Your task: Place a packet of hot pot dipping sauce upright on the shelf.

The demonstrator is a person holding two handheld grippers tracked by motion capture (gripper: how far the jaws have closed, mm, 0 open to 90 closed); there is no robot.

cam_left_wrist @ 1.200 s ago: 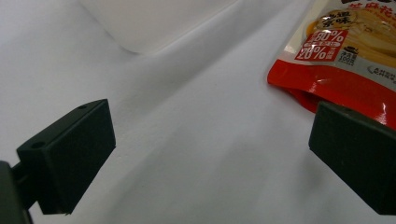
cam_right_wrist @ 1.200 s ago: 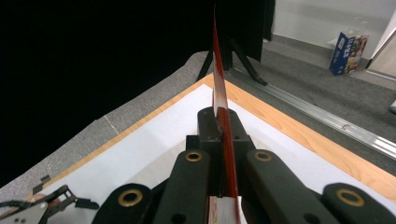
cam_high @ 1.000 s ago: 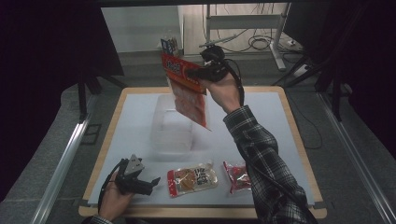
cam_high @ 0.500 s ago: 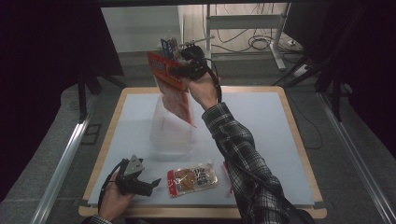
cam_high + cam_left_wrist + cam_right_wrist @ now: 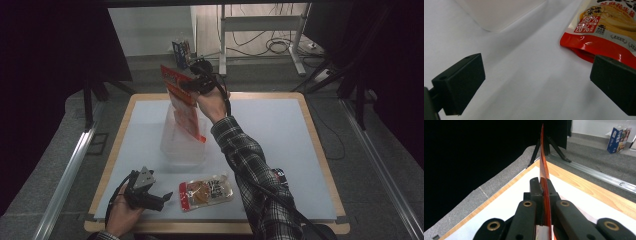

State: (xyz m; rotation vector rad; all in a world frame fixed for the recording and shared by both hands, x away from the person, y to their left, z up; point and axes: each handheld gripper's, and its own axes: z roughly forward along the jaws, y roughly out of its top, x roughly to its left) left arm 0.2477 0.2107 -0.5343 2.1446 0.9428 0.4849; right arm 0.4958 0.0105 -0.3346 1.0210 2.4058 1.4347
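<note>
Red pouch [image 5: 183,102] hangs upright, lower end inside the clear bin [image 5: 183,145] at mid-table, clamped at its top edge by my right gripper [image 5: 192,84]. My left gripper [image 5: 159,197] rests near the front edge, jaws apart and empty, just beside a second pouch [image 5: 206,190]. Risk, in my judgement: the light bin may tip or slide if the pouch catches its rim; an early release would let it flop outside.
</note>
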